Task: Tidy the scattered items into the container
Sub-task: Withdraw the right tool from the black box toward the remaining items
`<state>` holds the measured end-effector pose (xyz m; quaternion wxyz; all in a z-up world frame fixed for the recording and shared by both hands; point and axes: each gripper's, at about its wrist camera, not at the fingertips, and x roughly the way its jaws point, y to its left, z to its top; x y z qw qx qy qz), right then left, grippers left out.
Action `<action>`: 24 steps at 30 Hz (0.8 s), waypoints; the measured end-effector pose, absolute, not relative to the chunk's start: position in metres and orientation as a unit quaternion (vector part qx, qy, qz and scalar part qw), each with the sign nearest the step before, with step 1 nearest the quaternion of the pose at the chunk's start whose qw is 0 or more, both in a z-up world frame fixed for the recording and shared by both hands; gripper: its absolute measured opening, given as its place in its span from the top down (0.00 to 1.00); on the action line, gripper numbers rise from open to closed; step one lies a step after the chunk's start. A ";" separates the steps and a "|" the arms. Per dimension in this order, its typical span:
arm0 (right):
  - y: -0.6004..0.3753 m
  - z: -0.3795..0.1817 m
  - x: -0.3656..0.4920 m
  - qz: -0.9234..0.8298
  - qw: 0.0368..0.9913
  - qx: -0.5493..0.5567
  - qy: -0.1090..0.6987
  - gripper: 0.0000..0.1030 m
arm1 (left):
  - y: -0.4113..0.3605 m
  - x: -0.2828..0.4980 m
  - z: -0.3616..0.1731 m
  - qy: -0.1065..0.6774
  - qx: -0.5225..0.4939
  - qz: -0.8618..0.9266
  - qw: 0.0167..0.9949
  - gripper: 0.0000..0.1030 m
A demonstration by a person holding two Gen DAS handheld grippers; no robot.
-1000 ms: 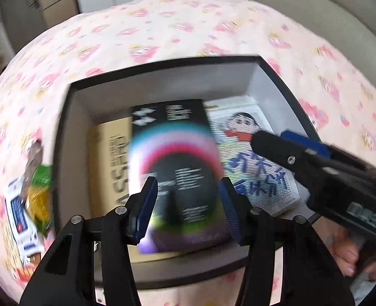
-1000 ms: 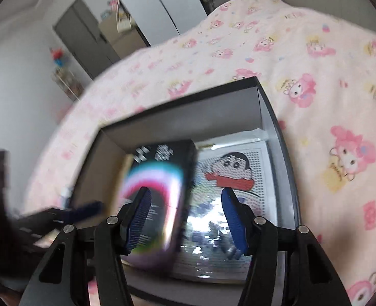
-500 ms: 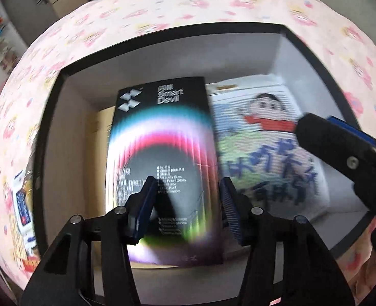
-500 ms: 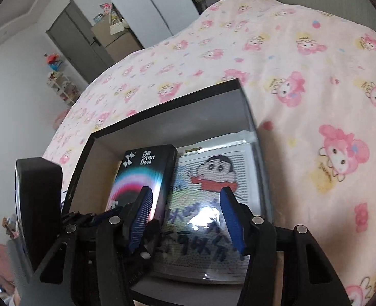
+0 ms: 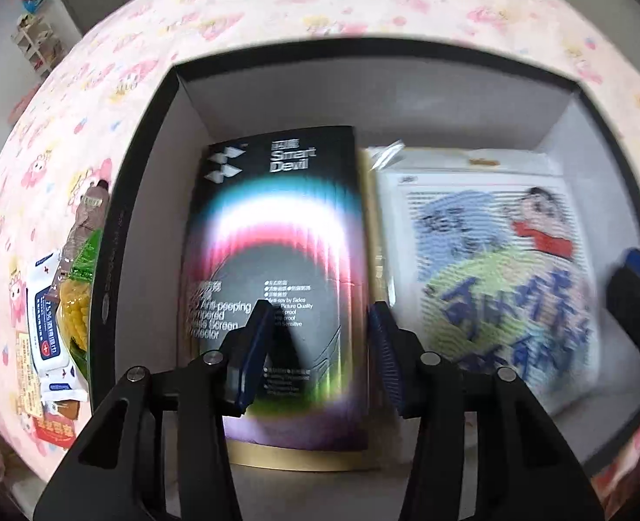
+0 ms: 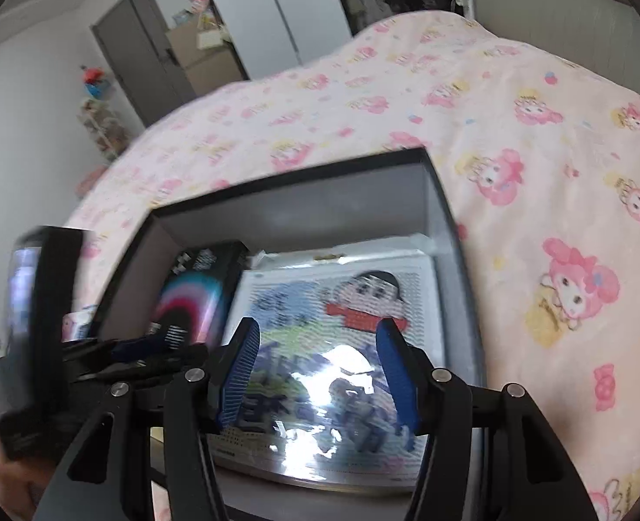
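Motion blur smears most of the fine print, and the flat tan cardboard packet (image 5: 302,456) under the black box shows only a thin edge just ahead of the left claw (image 5: 322,351), whose blue ribbed pads stand spread, slowly closing, with nothing pinched between them. Directly beyond that claw, inside the black rectangular cardboard container with grey inner walls (image 5: 363,91), lies the glossy black box with a rainbow arc (image 5: 276,225), reading "Smart Devil" and "Anti-peeping Tempered Glass Screen Protector". The right claw (image 6: 317,369) hangs spread and opening, empty, over the shiny plastic-wrapped cartoon-boy bead picture (image 6: 341,304) beside the box, while white wet-wipe and yellow-green snack packets (image 5: 65,304) lie on the pink cartoon-print blanket (image 5: 276,8) left of the left claw.
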<state>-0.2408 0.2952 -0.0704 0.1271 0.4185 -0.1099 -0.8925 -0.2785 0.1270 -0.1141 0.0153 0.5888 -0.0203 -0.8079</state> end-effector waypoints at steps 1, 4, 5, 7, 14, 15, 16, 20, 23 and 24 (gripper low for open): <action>0.294 -0.070 -0.241 -0.892 0.130 0.418 -0.111 0.49 | 0.126 -0.279 -0.112 -0.012 0.591 -0.806 0.012 0.55; 0.288 -0.072 -0.241 -0.890 0.139 0.423 -0.101 0.49 | 0.125 -0.275 -0.107 0.002 0.590 -0.807 -0.001 0.56; 0.285 -0.074 -0.241 -0.888 0.143 0.426 -0.100 0.49 | 0.125 -0.272 -0.106 0.002 0.587 -0.809 -0.005 0.56; 0.281 -0.078 -0.243 -0.882 0.149 0.435 -0.102 0.49 | 0.120 -0.268 -0.105 0.003 0.582 -0.813 0.006 0.61; 0.273 -0.092 -0.247 -0.867 0.144 0.467 -0.102 0.49 | 0.096 -0.275 -0.104 0.047 0.575 -0.817 0.019 0.66; 0.273 -0.095 -0.248 -0.863 0.142 0.474 -0.102 0.49 | 0.095 -0.282 -0.104 0.049 0.579 -0.814 0.012 0.66; 0.272 -0.099 -0.249 -0.859 0.140 0.481 -0.102 0.49 | 0.095 -0.290 -0.106 0.049 0.586 -0.809 0.009 0.66; 0.270 -0.111 -0.251 -0.844 0.142 0.507 -0.100 0.49 | 0.098 -0.312 -0.113 0.037 0.609 -0.792 0.020 0.66; 0.264 -0.115 -0.251 -0.838 0.150 0.517 -0.088 0.49 | 0.101 -0.307 -0.116 0.024 0.613 -0.789 0.025 0.65; 0.262 -0.116 -0.252 -0.837 0.150 0.519 -0.084 0.48 | 0.100 -0.303 -0.117 0.027 0.613 -0.789 0.024 0.65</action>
